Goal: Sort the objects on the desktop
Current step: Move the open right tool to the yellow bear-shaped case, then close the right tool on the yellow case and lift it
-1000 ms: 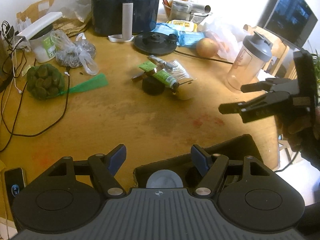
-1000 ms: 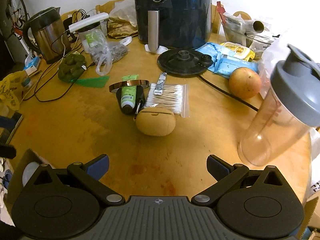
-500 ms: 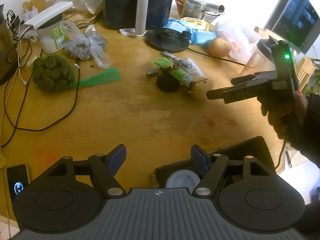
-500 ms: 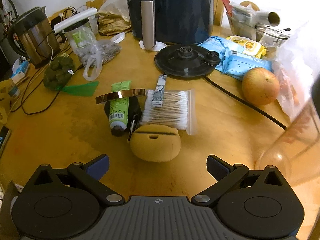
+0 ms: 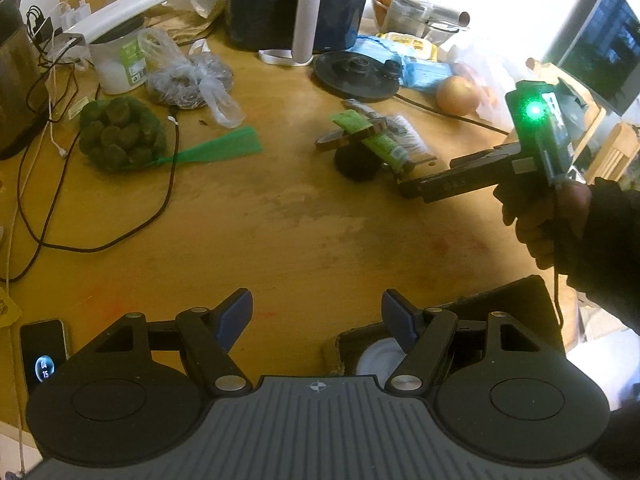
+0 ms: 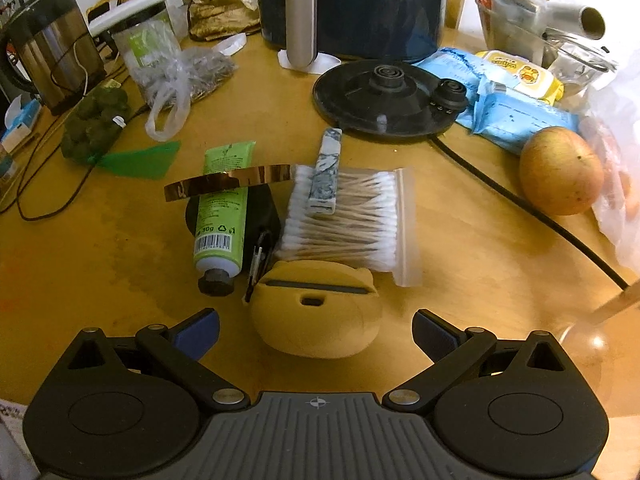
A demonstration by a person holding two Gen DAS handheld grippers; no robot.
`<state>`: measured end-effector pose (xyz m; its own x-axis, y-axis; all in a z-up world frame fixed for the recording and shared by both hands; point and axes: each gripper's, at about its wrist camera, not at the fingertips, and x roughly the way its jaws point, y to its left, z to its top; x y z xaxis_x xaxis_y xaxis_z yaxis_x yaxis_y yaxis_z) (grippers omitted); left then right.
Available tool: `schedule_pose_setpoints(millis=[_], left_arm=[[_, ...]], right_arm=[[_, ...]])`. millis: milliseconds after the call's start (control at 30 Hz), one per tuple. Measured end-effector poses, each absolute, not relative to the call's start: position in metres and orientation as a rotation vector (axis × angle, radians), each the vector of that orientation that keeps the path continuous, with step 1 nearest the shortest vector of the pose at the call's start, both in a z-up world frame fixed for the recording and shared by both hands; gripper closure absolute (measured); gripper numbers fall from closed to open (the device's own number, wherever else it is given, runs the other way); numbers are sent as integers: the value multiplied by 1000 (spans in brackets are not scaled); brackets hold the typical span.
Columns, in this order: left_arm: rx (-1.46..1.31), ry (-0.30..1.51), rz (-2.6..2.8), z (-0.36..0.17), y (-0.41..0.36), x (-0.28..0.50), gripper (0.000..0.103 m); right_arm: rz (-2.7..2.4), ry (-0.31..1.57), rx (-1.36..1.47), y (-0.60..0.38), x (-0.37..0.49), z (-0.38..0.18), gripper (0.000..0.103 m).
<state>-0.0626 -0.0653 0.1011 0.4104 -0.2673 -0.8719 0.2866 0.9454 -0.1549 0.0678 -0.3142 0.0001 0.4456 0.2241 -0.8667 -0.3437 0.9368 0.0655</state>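
A yellow rounded case (image 6: 316, 312) lies on the wooden table just ahead of my open right gripper (image 6: 316, 330), between its blue fingertips, untouched. Behind it lie a green tube (image 6: 222, 208), a bag of cotton swabs (image 6: 352, 220), a small patterned stick (image 6: 326, 172) and a brown tape ring (image 6: 228, 180) on a black round thing (image 6: 264, 216). My left gripper (image 5: 316, 314) is open and empty above the table's near edge. In the left wrist view the right gripper (image 5: 448, 178) reaches toward the green tube (image 5: 380, 142).
A dark box (image 5: 516, 300) holding a white round lid (image 5: 378, 360) sits at the near right. An apple (image 6: 560, 172), kettle base (image 6: 384, 100), air fryer (image 6: 352, 4), net of green balls (image 5: 120, 136), cables (image 5: 168, 184) and a phone (image 5: 42, 356) surround the middle.
My right gripper moved forward and down to the yellow case, now between its open fingers. The left gripper drew back slightly; the box slid right in its view.
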Motion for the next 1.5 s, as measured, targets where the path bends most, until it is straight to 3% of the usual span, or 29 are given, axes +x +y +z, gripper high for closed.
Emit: schedule_pose_setpoints(millis=[233, 567, 1267, 1500], left_arm=[[13, 1101, -323, 101, -60, -66, 32], [11, 1105, -311, 101, -57, -67, 32], [-19, 1056, -328, 109, -66, -79, 32], [18, 960, -340, 119, -70, -72, 32]], right_arm=[[313, 1064, -115, -310, 78, -9, 2], [309, 1076, -64, -307, 81, -11, 23], [327, 1070, -62, -326, 54, 9, 24], [330, 1038, -52, -340, 29, 29, 24]])
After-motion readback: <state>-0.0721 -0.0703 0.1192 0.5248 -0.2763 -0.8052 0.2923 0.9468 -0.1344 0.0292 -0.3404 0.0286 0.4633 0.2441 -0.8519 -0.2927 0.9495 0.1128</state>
